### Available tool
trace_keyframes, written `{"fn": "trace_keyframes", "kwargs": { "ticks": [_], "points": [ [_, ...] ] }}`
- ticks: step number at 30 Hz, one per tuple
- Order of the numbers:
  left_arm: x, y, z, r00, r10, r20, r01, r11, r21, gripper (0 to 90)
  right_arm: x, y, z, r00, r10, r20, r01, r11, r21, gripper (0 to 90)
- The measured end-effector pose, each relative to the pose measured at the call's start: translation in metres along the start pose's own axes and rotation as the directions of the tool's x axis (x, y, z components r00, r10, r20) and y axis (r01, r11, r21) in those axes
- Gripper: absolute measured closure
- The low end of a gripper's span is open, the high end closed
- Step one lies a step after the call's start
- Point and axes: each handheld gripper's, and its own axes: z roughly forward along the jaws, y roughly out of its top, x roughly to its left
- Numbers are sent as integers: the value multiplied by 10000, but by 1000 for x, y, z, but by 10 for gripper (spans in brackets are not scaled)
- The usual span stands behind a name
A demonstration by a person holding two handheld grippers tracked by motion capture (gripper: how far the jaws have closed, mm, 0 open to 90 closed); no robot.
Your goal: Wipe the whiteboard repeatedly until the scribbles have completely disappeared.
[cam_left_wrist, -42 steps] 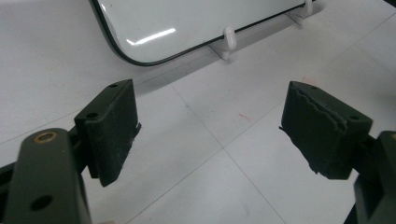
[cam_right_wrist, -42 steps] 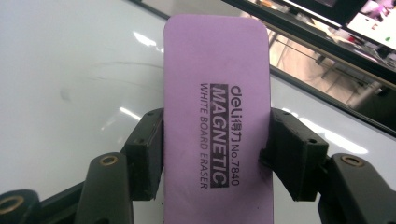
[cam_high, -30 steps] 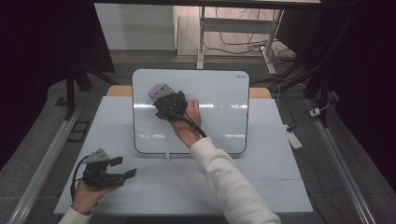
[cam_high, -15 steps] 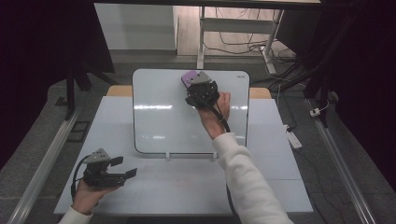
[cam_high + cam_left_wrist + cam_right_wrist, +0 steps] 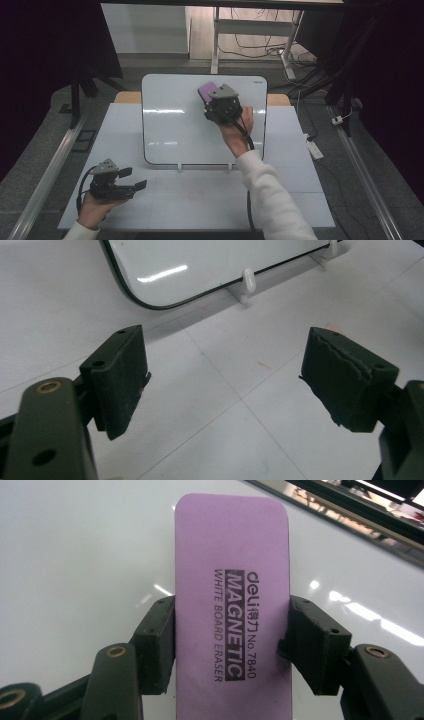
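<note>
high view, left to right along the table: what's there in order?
left gripper, jaws open and empty, near the table's front left → whiteboard standing on its clips → purple eraser against the board → right gripper shut on the eraser → white table bare at its right edge.

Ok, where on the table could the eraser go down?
Bare tabletop lies between the whiteboard stand's feet and the near edge, right of the left gripper. The right gripper holds the eraser against the board.

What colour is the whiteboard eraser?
The whiteboard eraser is purple with black lettering, clearest in the right gripper view.
</note>
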Motion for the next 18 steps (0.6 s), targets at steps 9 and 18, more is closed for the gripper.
{"fn": "trace_keyframes", "kwargs": {
  "ticks": [9,18],
  "points": [
    [-3,6,10,9999,6,118,-7,10000,75,195,-20,-62,-51,9849,951,-1448,-1044,9928,-579,404],
    [-9,13,18,9994,117,336,-120,9999,63,199,-23,-110,-79,9668,1463,-2094,-1676,9820,-875,403]
  ]
}}
